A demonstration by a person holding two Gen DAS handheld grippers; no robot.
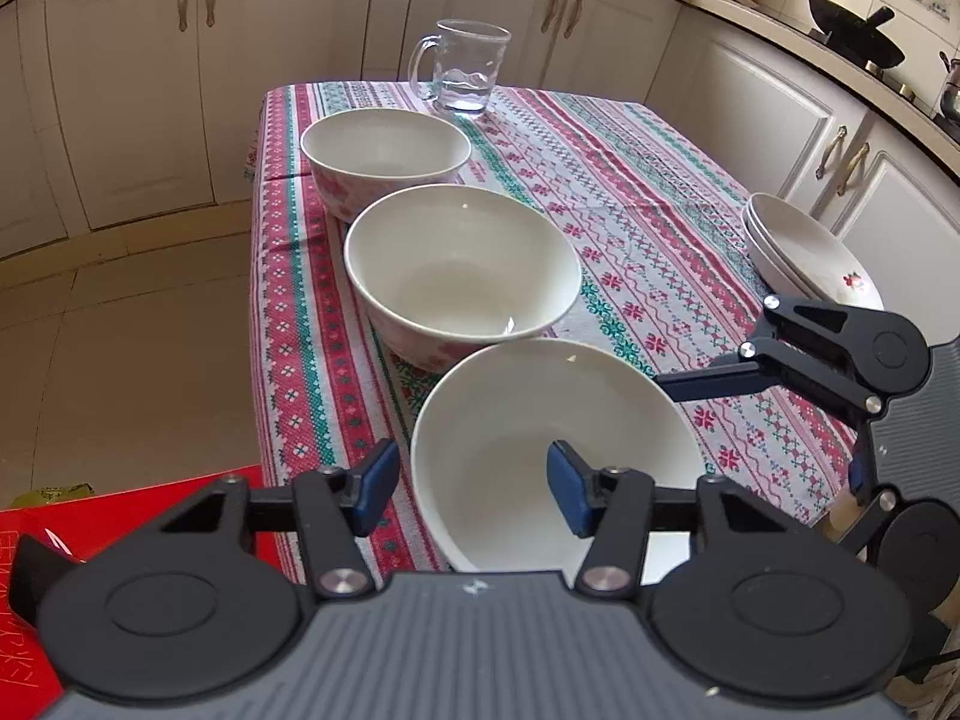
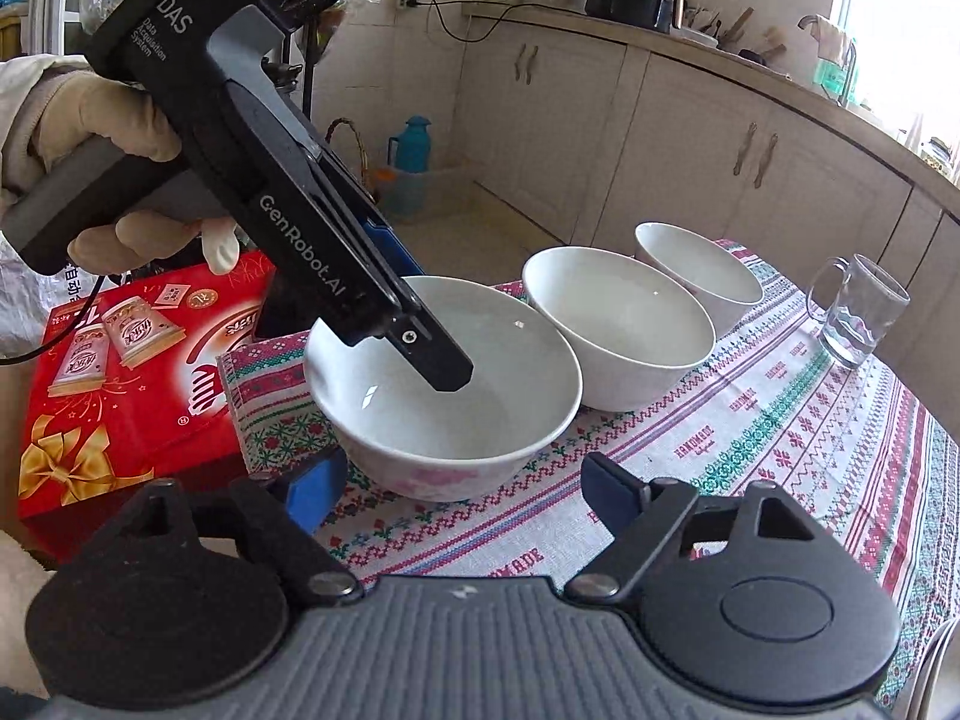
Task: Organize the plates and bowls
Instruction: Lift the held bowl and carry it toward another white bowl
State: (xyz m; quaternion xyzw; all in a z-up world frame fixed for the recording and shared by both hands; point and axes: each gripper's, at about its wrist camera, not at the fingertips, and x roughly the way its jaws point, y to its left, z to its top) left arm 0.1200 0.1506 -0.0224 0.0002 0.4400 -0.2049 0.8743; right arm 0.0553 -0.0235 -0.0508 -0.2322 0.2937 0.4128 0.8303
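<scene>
Three white bowls stand in a row on the patterned tablecloth [image 1: 630, 192]. My left gripper [image 1: 474, 492] straddles the left wall of the nearest bowl [image 1: 540, 438]. One blue pad is just outside the wall and the other hangs inside, and neither visibly touches, so it is open. In the right wrist view its inner finger [image 2: 420, 342] reaches into that bowl [image 2: 510, 396]. My right gripper [image 2: 465, 489] is open, its pads low on either side of the bowl's near wall. The middle bowl [image 1: 462, 270] and the far bowl [image 1: 384, 147] sit behind. Stacked white plates [image 1: 804, 246] lie at the table's right edge.
A glass mug [image 1: 468, 69] holding a little water stands at the far end of the table. A red gift box [image 2: 138, 372] sits beside the table's near corner. A gloved hand [image 2: 120, 120] holds the left gripper. Kitchen cabinets surround the table.
</scene>
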